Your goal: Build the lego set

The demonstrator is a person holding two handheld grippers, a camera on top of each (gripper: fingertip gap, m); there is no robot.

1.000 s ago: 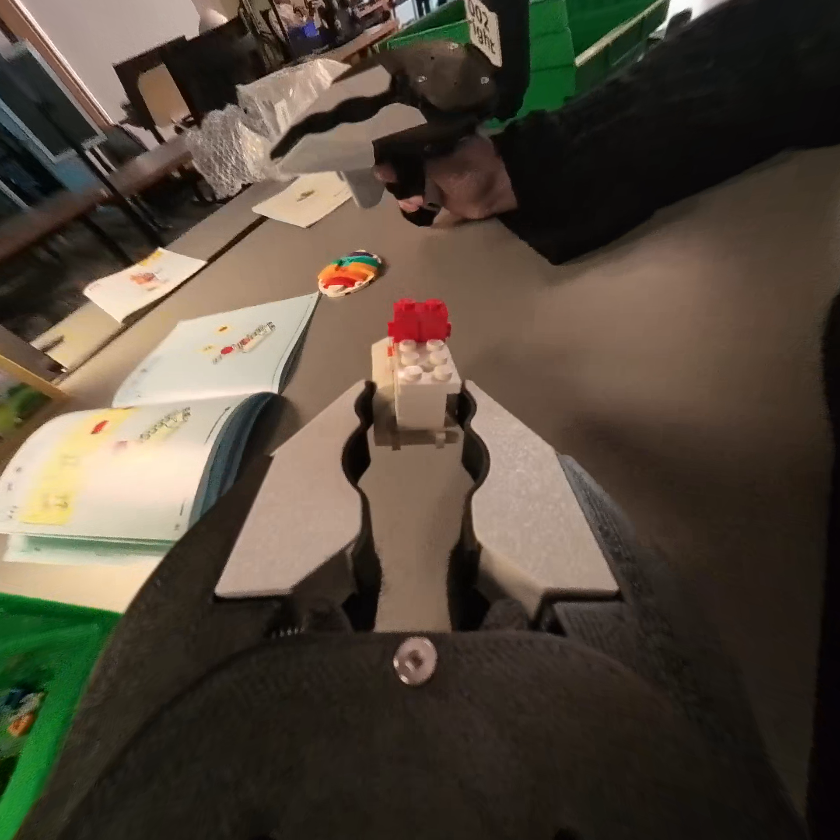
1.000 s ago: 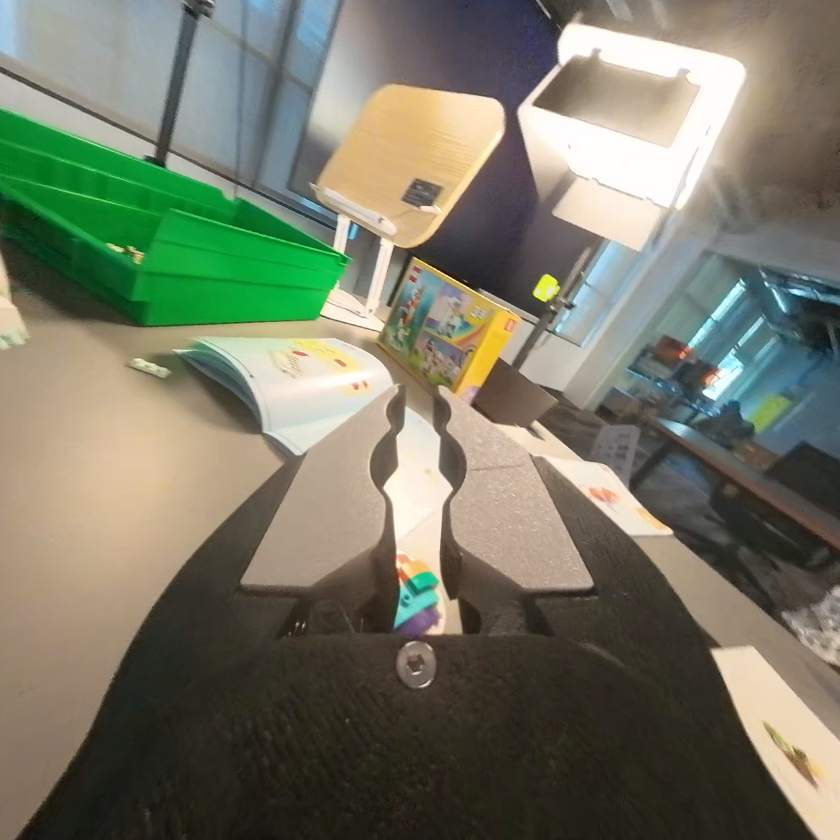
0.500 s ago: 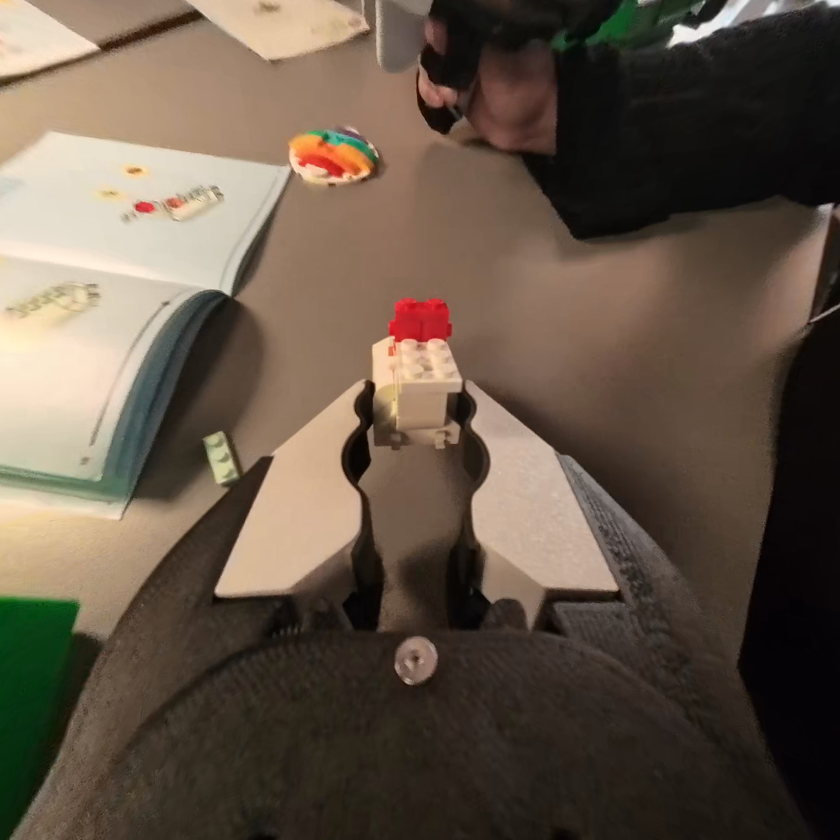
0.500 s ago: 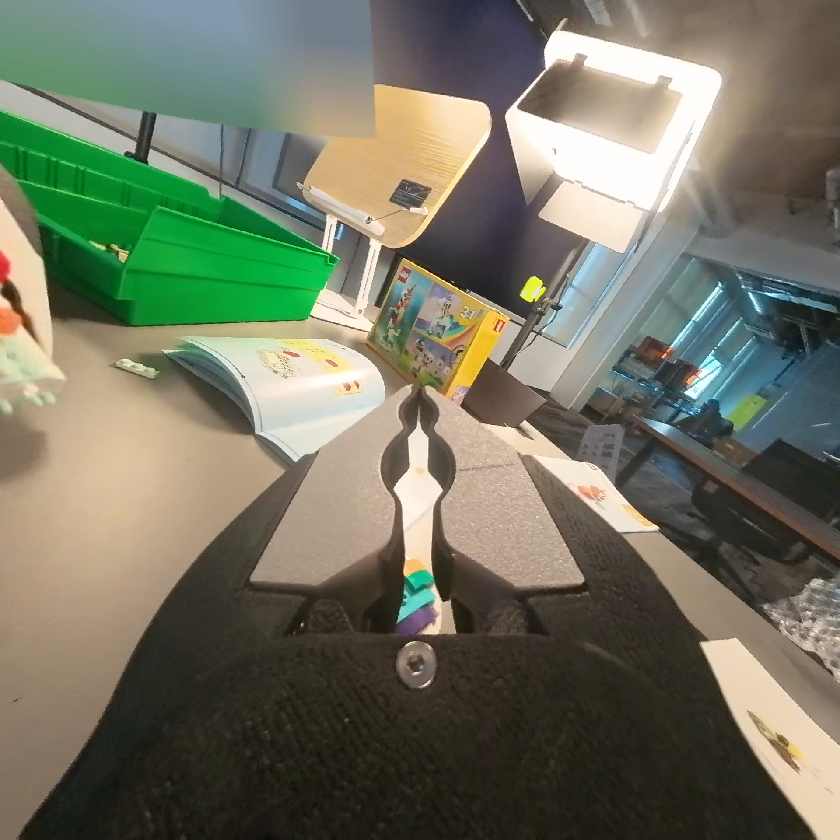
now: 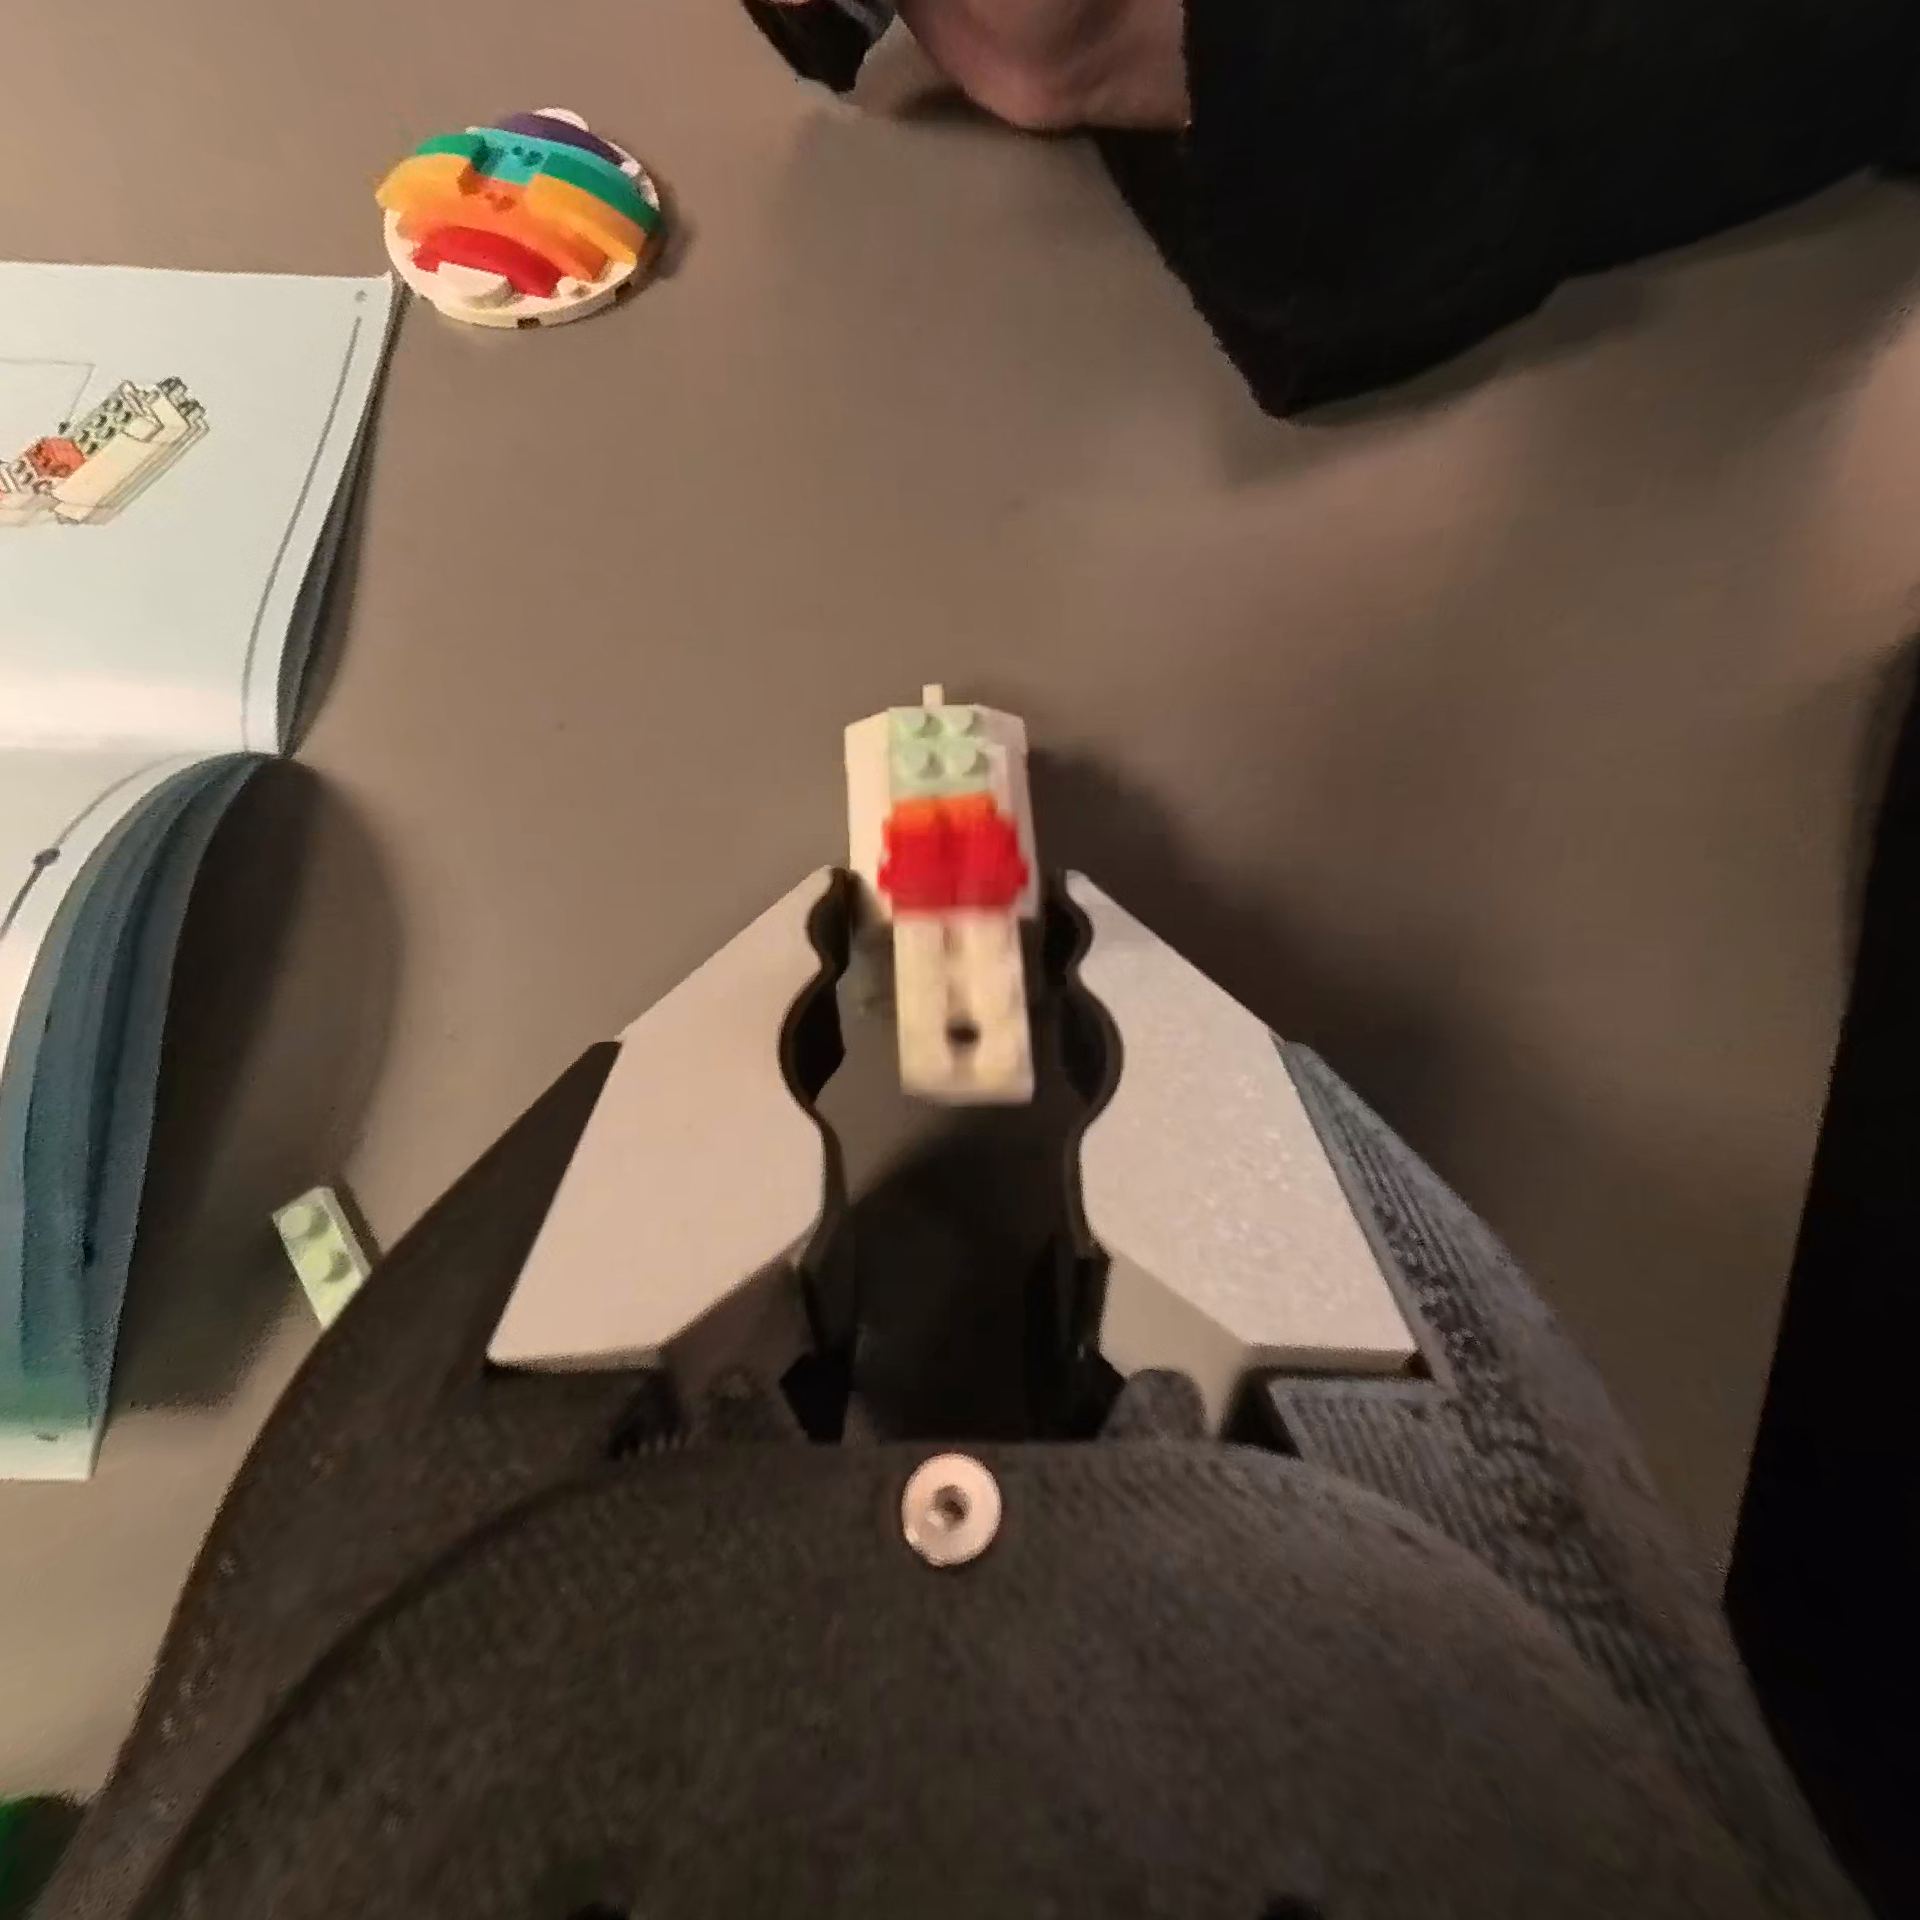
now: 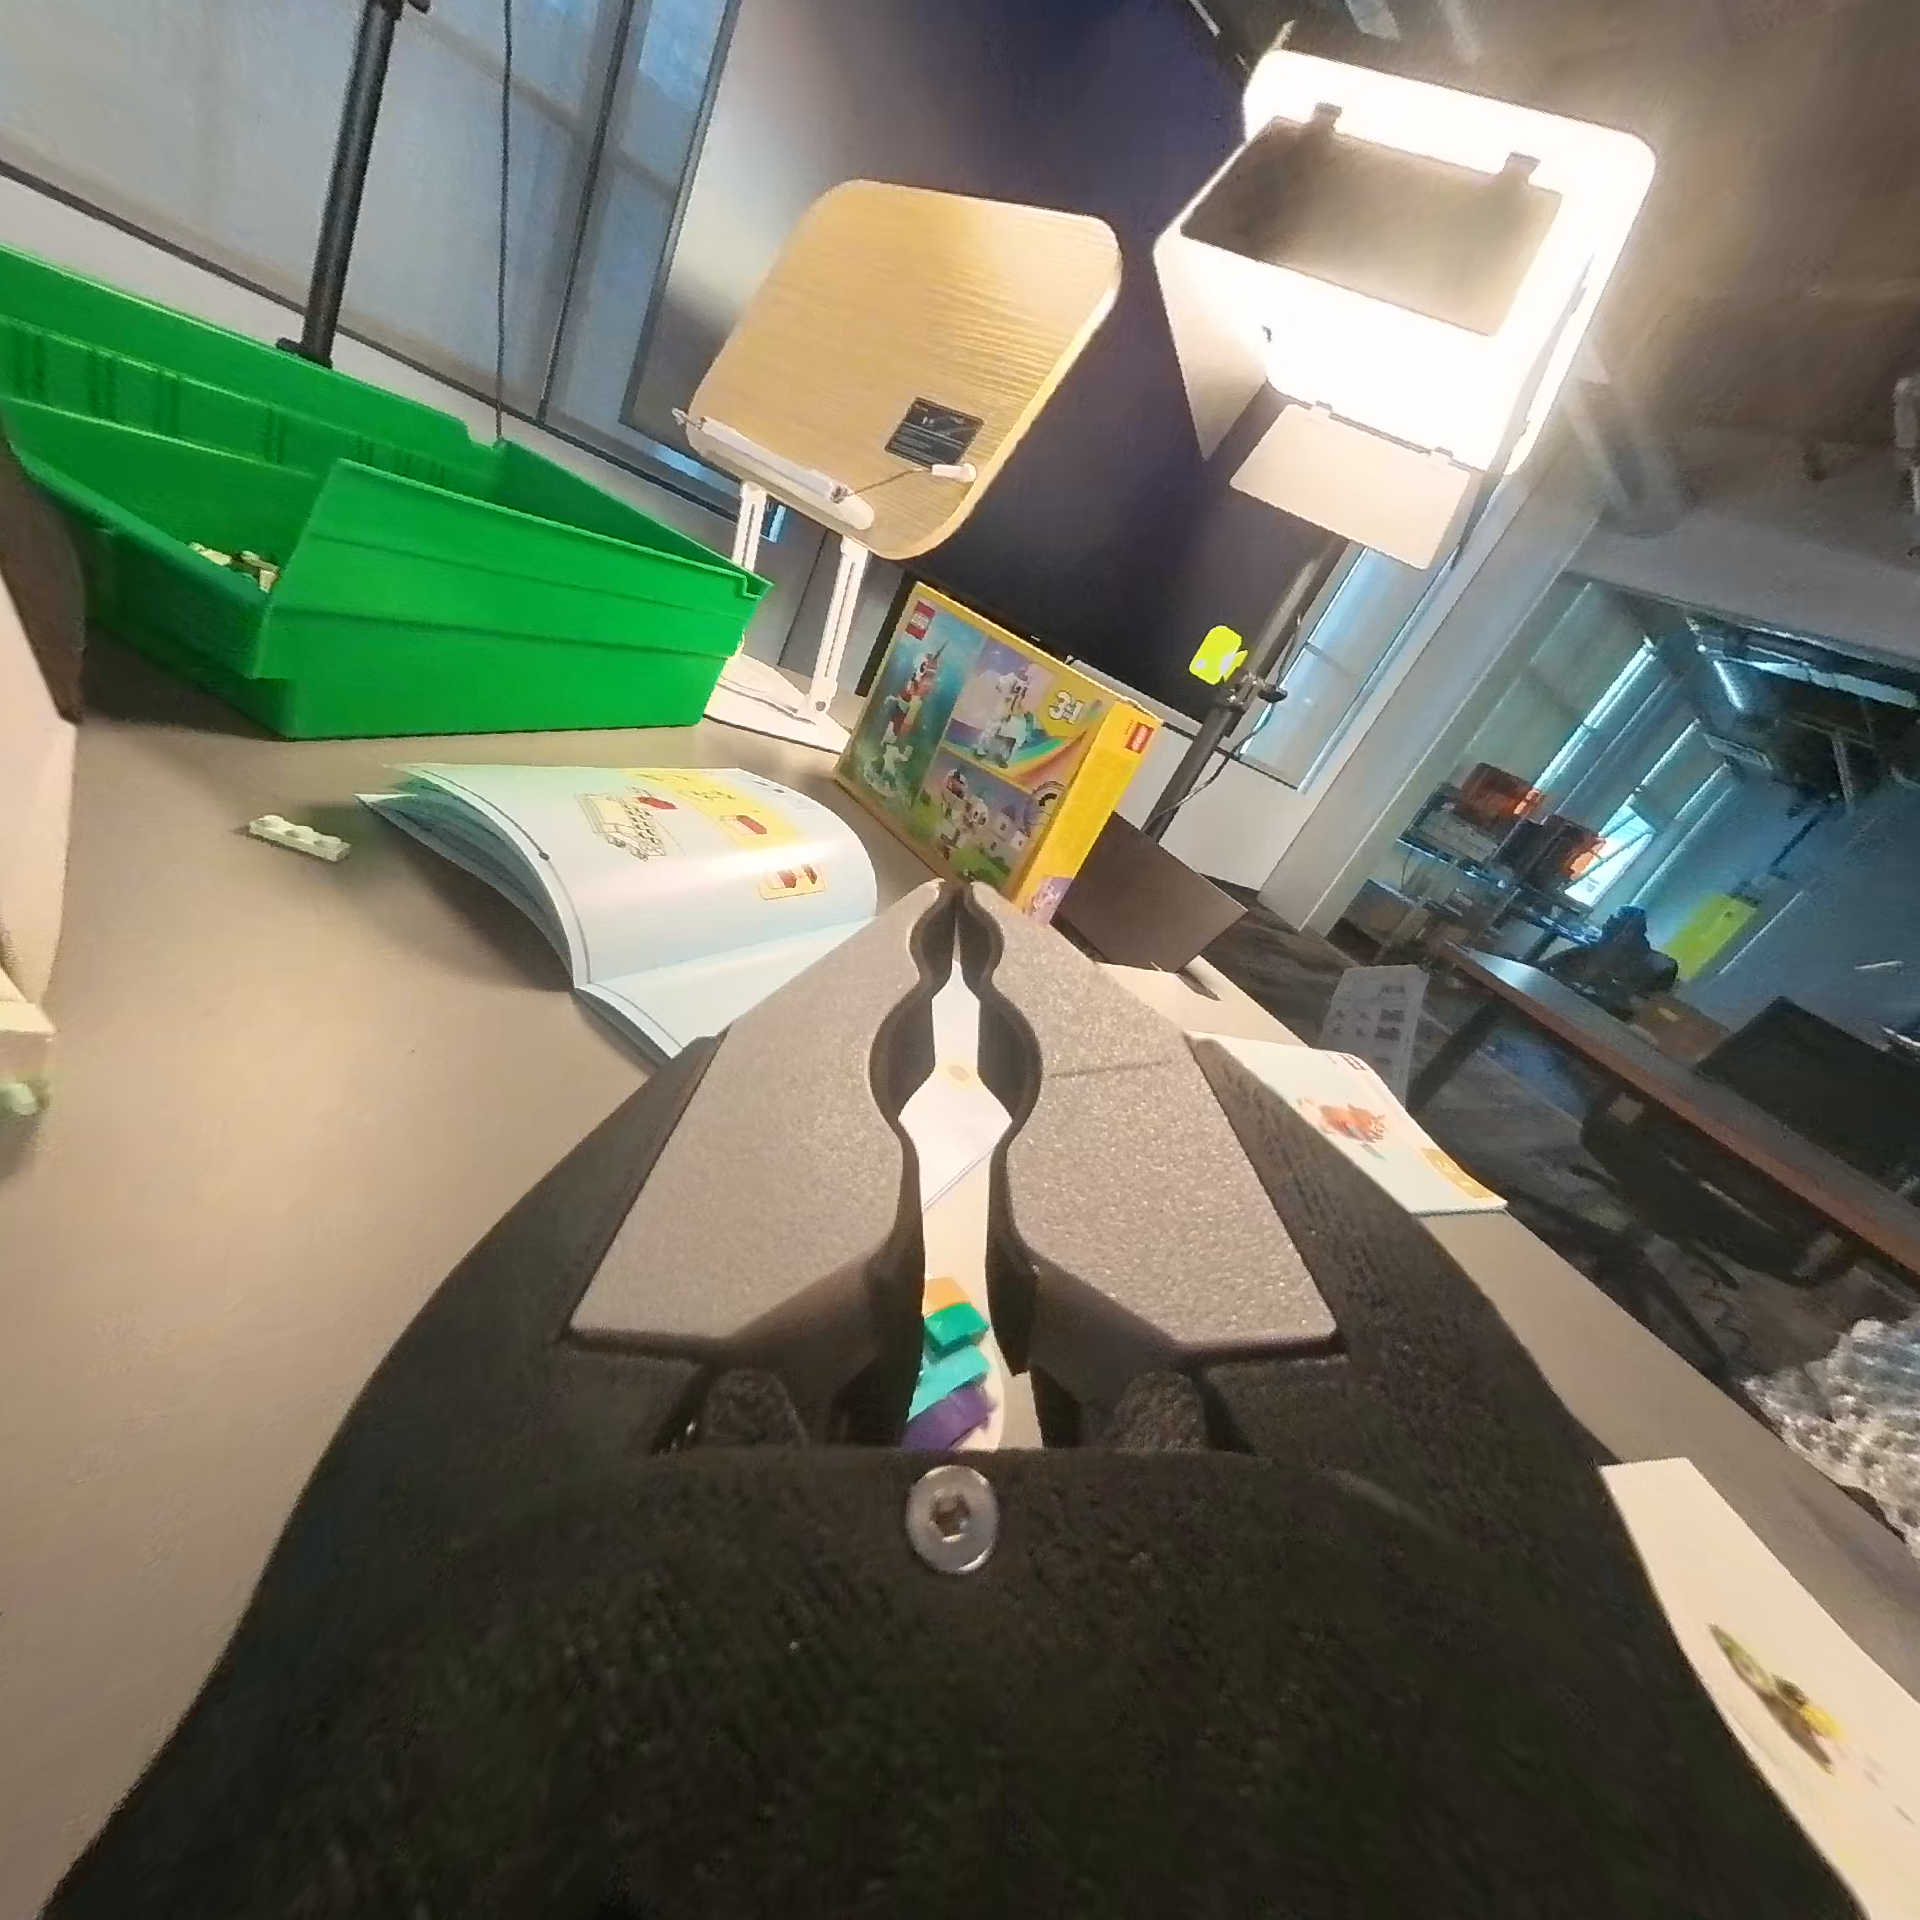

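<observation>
At the far left of the left wrist view lies one open instruction booklet [image 5: 156, 582], and near its thick spine a single pale green plate [image 5: 320, 1252] rests loose on the grey table [image 5: 1299, 623]. Farther off, just beyond the page corner, sits one round rainbow piece [image 5: 520, 223], well apart from everything else. In the middle, the left gripper [image 5: 948, 904] pinches one small white build [image 5: 951, 883] between its fingertips; the build carries red and orange bricks and a pale green studded top, and it is blurred, so whether it touches the table cannot be told. To do this step well, the build probably ought to be held level and firm, studs facing up, so the loose green plate can be pressed on squarely without twisting it out of the jaws. At the far right, one hand [image 5: 1049, 57] in a dark sleeve rests on the table. In the right wrist view, two green bins [image 6: 395, 582] stand far left, then the booklet, one wooden book stand [image 6: 904, 353], one yellow box [image 6: 997, 748] and one bright lamp [image 6: 1403, 270]. The right gripper [image 6: 958, 902] has its jaws pressed together at the tips, holding nothing.
</observation>
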